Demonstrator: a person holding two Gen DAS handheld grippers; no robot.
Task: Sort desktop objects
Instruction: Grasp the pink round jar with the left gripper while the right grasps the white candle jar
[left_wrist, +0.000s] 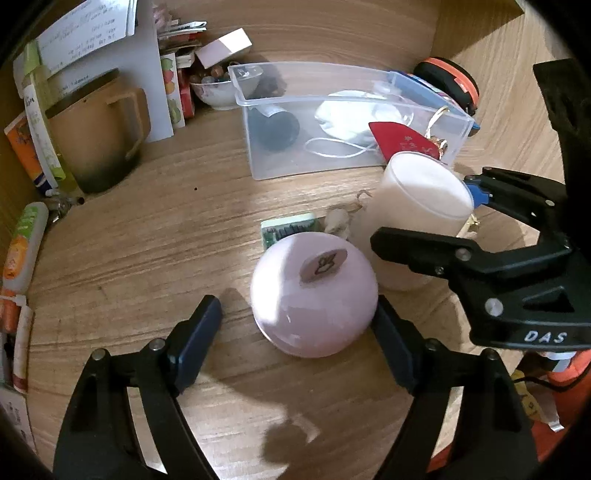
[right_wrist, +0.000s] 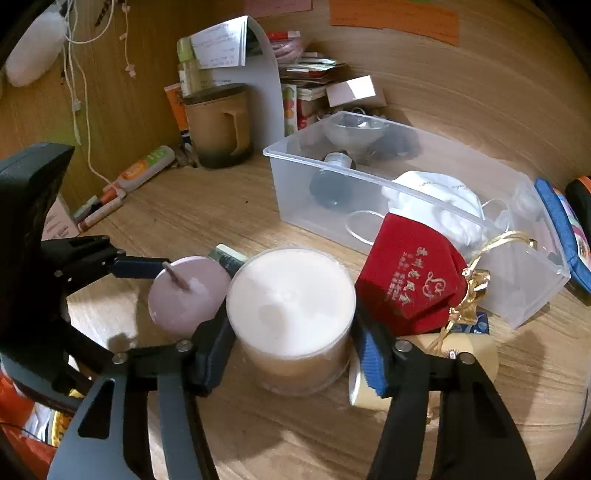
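A round pale-pink jar (left_wrist: 314, 295) with an oval sticker stands on the wooden desk between the fingers of my left gripper (left_wrist: 299, 332). The jaws are open; the right finger touches it and the left stands apart. It also shows in the right wrist view (right_wrist: 188, 295). My right gripper (right_wrist: 291, 354) is shut on a white candle in a glass jar (right_wrist: 291, 314), a finger pressed on each side. That candle jar also shows in the left wrist view (left_wrist: 417, 218). A clear plastic bin (left_wrist: 347, 122) behind holds a dark bottle, a white mask and a funnel.
A red velvet pouch (right_wrist: 410, 273) with a gold cord leans on the bin's front. A small green box (left_wrist: 284, 229) lies behind the pink jar. A tan mug (left_wrist: 99, 136), a file stand, tubes and a bowl of beads (left_wrist: 218, 88) crowd the back left.
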